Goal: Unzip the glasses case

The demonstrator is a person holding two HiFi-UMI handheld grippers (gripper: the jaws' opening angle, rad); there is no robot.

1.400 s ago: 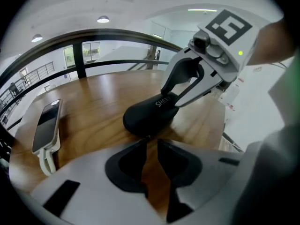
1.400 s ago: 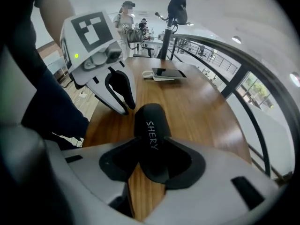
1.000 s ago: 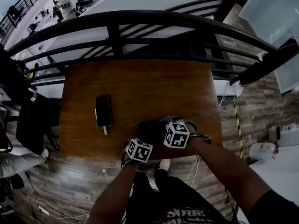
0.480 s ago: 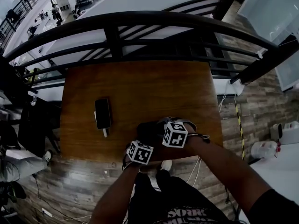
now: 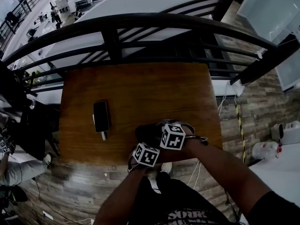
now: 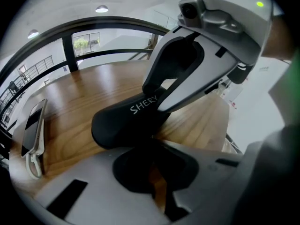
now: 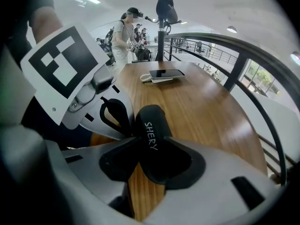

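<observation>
1. Wooden table (image 5: 140, 88) on an upper level. A dark railing (image 5: 140, 22) runs along the far side, beyond the phone (image 5: 101, 117).
2. The glasses case (image 7: 152, 135) lies to the right of the phone and a bit closer to the person than it, right by the table's near edge.
3. The right gripper (image 7: 150, 161) has its tongs clamped across the case body, pinning it down.
4. The left gripper (image 6: 154, 172) has its tongs drawn in to a narrow slit, right at the end of the case farthest from the phone. I honestly can't make out a zip pull between them.
5. Biggest risk imo: if the left tongs only have the fabric lip and not the pull, they'll slip off as soon as they tug and the zip won't move.
6. Second risk: the right gripper's hold sits across a rounded shell, so a hard pull could twist the case out or drag it off the near edge.
7. Pulling off the line of the zip would probably jam the slider too.
8. Looks-wise, the case is a matte black, soft-looking oval pod with "SHERY" in white on top. It looks closed, with no gap showing, and the zip track is too dark to pick out.
</observation>
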